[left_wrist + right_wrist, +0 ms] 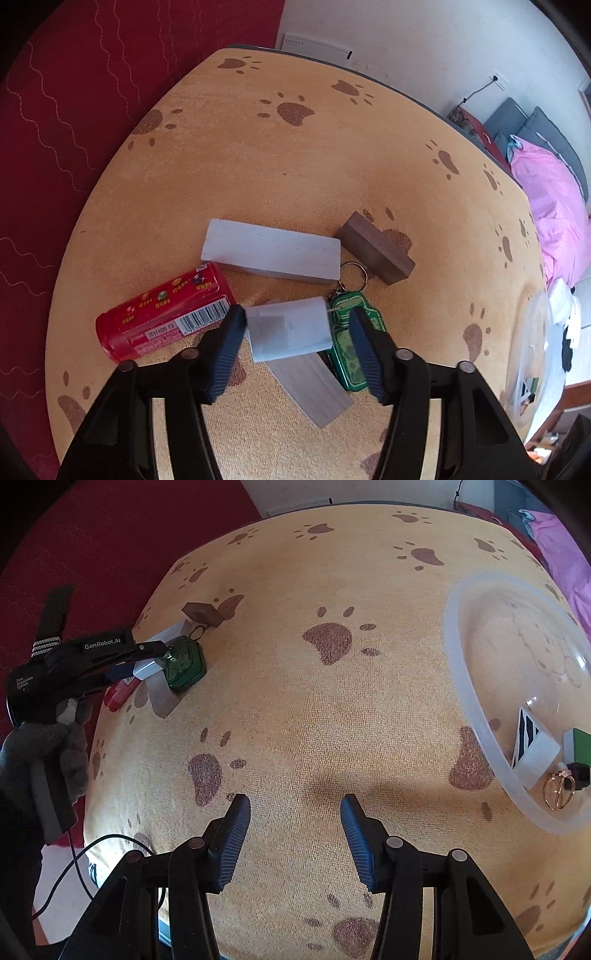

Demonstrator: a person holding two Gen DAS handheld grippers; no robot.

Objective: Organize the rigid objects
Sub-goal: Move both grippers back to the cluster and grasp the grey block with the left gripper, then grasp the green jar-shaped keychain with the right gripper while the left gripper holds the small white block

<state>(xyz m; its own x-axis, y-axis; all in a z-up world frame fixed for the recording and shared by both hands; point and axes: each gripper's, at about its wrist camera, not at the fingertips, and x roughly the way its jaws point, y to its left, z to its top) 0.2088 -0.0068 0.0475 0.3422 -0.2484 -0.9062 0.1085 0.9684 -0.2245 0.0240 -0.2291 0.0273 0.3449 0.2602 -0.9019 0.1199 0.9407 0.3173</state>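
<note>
Near the table's [332,709] left edge, the left gripper [297,325] points steeply down, held by a gloved hand [55,749]. Its fingers straddle a small white block [290,328]: the left pad touches it, while the right pad's contact is unclear. That block lies atop a grey plank [314,384], between a red can [162,314] and a green keychain [351,332]. Over bare cloth near the front edge, the right gripper [295,812] tilts down, fingers apart and empty. By the right edge, a clear bowl [480,746] holds a striped card [528,734], a green block [580,746] and a gold ring [557,790].
</note>
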